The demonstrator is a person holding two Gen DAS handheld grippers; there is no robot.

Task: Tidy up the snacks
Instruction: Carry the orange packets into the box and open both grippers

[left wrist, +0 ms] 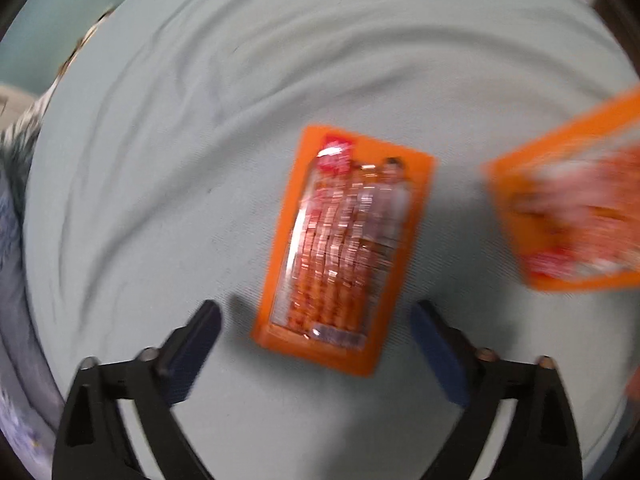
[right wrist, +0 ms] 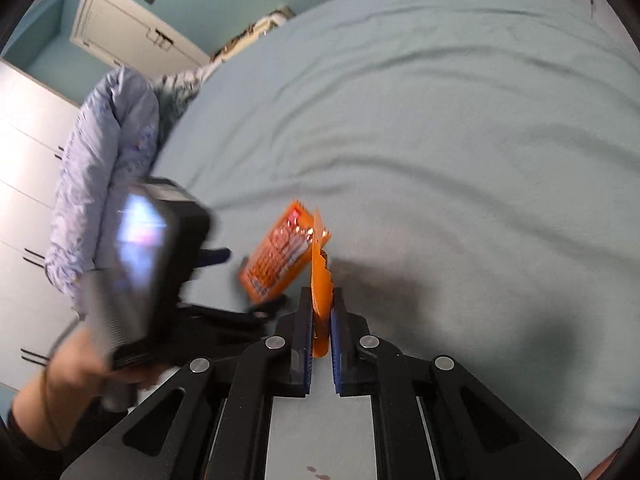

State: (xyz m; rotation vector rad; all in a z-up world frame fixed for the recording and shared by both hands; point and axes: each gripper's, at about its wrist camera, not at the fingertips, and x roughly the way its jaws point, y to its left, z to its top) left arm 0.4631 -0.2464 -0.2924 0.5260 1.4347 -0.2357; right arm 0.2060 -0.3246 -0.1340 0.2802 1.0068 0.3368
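Left gripper jaws wide apart, hovering over flat pack lying on sheet. Right gripper clamped on second pack's edge, hanging edge-on. Packs look light, floppy, slick film; best grip likely stiff sealed border.

Black tongs, blue pads, silver screws

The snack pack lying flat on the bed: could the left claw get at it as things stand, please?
Probably yes: the left claw hangs open over the snack pack, nothing lies between, though its flatness on the sheet may hinder gripping.
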